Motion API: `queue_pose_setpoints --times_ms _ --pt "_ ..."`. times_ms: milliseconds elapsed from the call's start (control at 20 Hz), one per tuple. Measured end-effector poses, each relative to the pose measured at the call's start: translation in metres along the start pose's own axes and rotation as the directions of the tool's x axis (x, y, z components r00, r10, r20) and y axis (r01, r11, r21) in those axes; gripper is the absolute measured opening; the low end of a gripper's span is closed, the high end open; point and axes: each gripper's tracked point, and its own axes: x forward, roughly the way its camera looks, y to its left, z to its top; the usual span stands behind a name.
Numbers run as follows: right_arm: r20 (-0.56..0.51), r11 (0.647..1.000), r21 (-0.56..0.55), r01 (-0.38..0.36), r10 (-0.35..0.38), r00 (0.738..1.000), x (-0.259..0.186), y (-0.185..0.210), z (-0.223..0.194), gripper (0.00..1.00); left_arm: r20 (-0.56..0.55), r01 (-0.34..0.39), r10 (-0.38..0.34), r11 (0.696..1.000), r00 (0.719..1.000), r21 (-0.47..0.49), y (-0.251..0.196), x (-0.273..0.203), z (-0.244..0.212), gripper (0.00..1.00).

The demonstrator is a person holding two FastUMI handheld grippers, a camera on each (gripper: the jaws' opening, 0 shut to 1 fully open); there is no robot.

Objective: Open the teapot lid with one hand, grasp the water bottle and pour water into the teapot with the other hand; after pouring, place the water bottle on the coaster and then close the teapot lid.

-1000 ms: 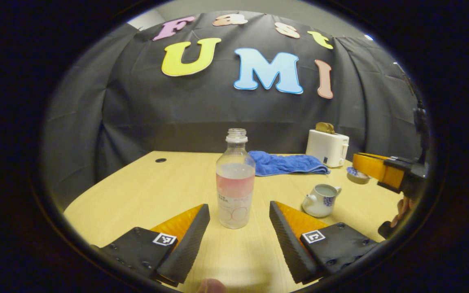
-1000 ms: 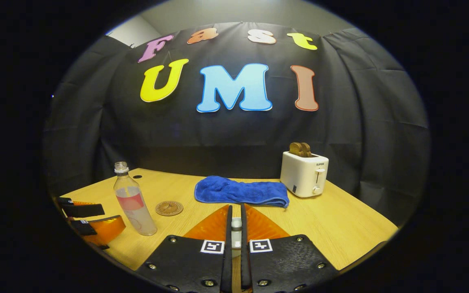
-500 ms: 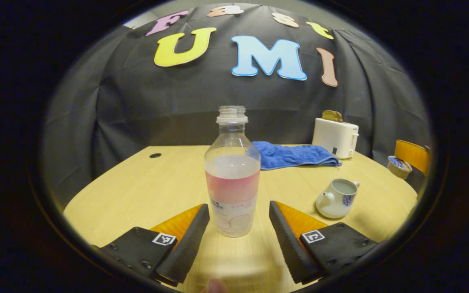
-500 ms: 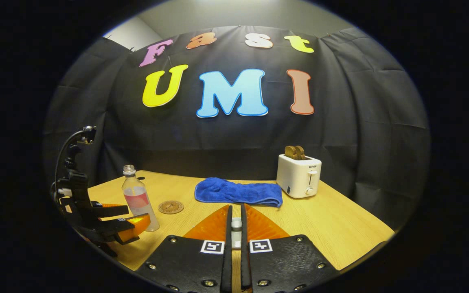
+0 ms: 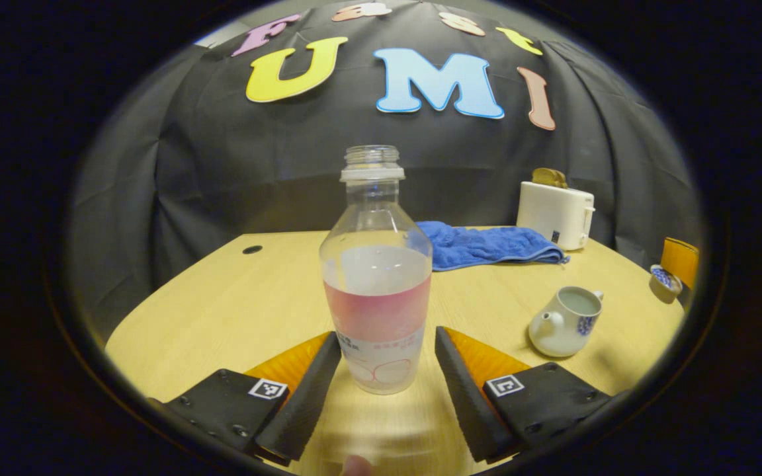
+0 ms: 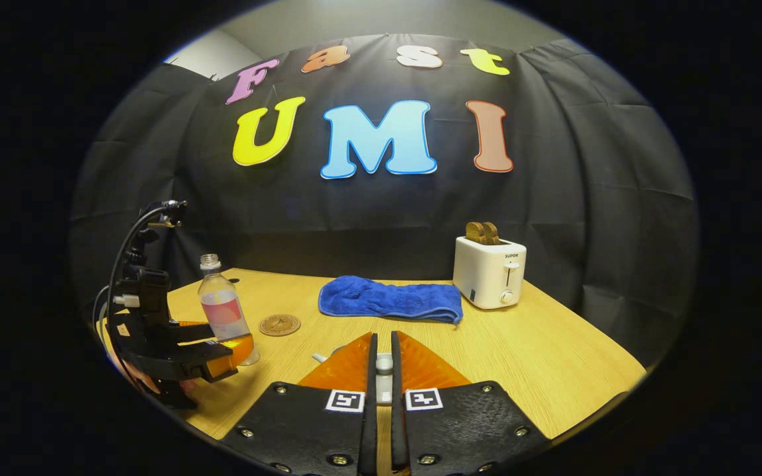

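- Left gripper view: left gripper (image 5: 386,370) wide open around water bottle (image 5: 376,277), fingers flanking its base, contact not confirmed. Bottle uncapped, roughly half full; off-centre squeeze risks tipping and spillage. Teapot (image 5: 565,320) at 3 o'clock, uncovered.
- Right gripper view: right gripper (image 6: 381,370) pinched on teapot lid (image 6: 384,363); slender hold, may slip. Coaster (image 6: 280,324) at 10 o'clock, just beside bottle.

You're in a recording booth, not a real kitchen: black cloth wall (image 6: 586,198) behind a bare wooden table (image 6: 553,357), with a toaster (image 6: 489,272) and blue towel (image 6: 391,299) as props.
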Motion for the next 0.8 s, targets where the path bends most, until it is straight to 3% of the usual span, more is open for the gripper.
queue_pose_setpoints --times_ms 150,300,550,650,800 --pt "-0.004 1.0 -0.007 -0.004 0.004 1.0 -0.001 0.0 -0.001 0.08 0.002 -0.002 0.002 1.0 1.0 0.013 0.0 0.002 0.003 0.86" --pt "-0.007 1.0 -0.004 -0.008 0.008 1.0 -0.005 -0.002 -0.003 0.08 -0.014 -0.016 0.016 0.999 1.0 0.043 0.003 0.0 0.004 0.87" --pt "-0.004 1.0 0.018 -0.021 0.021 1.0 -0.01 -0.007 -0.003 0.08 0.018 -0.086 0.084 0.979 0.996 0.185 0.015 -0.021 0.029 0.84" --pt "-0.002 0.999 0.018 -0.027 0.027 1.0 -0.012 -0.01 -0.002 0.08 0.038 -0.135 0.13 0.941 0.991 0.311 0.021 -0.03 0.04 0.85" --pt "0.002 0.999 0.026 -0.028 0.028 1.0 -0.014 -0.017 -0.001 0.08 0.086 -0.198 0.179 0.849 0.98 0.489 0.021 -0.051 0.054 0.84"
